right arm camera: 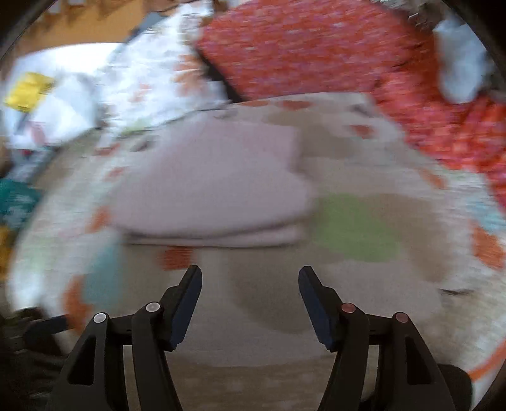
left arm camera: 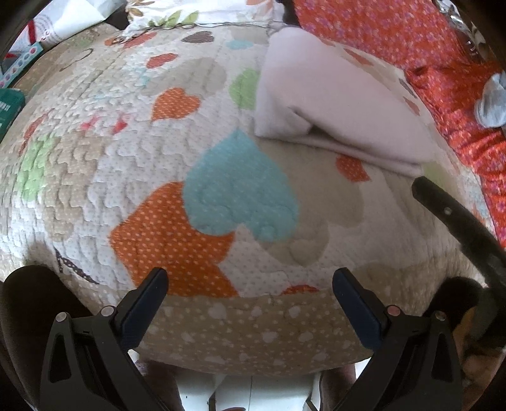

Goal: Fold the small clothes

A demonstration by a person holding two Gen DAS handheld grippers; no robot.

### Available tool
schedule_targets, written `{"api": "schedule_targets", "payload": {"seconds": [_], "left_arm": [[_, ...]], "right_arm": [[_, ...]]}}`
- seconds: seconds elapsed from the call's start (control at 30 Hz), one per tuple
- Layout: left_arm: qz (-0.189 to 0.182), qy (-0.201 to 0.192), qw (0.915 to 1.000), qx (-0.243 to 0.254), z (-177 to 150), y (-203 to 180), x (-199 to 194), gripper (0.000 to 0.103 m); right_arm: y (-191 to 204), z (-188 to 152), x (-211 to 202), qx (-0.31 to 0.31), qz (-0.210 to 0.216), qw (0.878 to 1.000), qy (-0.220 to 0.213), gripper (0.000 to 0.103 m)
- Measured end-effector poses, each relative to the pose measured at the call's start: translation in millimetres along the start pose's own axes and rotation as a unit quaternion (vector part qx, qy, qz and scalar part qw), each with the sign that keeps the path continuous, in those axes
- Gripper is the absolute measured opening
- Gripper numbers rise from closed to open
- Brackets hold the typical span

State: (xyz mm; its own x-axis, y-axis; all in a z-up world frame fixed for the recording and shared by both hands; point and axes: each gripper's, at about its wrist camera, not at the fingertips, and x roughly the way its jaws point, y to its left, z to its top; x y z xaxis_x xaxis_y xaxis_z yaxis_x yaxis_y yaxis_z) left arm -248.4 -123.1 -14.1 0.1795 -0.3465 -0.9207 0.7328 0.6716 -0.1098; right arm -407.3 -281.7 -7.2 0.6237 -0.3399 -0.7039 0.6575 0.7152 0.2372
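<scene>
A pale pink folded garment lies on the heart-patterned quilt, up and to the right in the left wrist view. My left gripper is open over the quilt's near edge, well short of the garment, with nothing between its fingers. In the blurred right wrist view the same folded garment lies in layers just ahead. My right gripper stands open a short way in front of its near edge, holding nothing. A black finger of the other gripper enters the left wrist view from the right.
A red flowered fabric covers the back right, with a grey balled item on it. Papers and a patterned pillow sit at the back left. A teal box is at the left edge. White floor shows below the quilt's edge.
</scene>
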Motion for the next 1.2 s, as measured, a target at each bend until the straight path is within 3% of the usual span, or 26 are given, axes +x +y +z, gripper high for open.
{"api": "schedule_targets", "payload": {"seconds": [0.17,0.23,0.43,0.57,0.83,1.07,1.2], "left_arm": [[0.018,-0.012,0.9996,-0.019,3,20,-8,0.103],[0.030,-0.021,0.9989,-0.029,5,30,-14,0.103],[0.042,-0.038,0.9953,-0.078,5,72,-32,0.103],[0.037,-0.037,0.9941,-0.095,2,89,-34,0.103],[0.036,-0.043,0.9903,-0.127,-5,115,-40,0.103],[0.033,-0.043,0.9885,-0.141,-7,126,-39,0.103],[0.030,-0.044,0.9892,-0.137,-5,124,-39,0.103]], "right_arm": [[34,18,15,-0.005,0.148,0.988,0.042,0.068],[45,22,26,0.003,0.184,0.981,0.054,0.068],[73,33,72,0.019,0.215,0.972,0.090,0.068],[93,41,97,-0.005,0.183,0.978,0.098,0.068],[139,52,107,-0.032,0.201,0.974,0.097,0.073],[130,46,130,0.032,0.235,0.964,0.123,0.076],[132,35,110,0.011,0.246,0.959,0.137,0.076]]}}
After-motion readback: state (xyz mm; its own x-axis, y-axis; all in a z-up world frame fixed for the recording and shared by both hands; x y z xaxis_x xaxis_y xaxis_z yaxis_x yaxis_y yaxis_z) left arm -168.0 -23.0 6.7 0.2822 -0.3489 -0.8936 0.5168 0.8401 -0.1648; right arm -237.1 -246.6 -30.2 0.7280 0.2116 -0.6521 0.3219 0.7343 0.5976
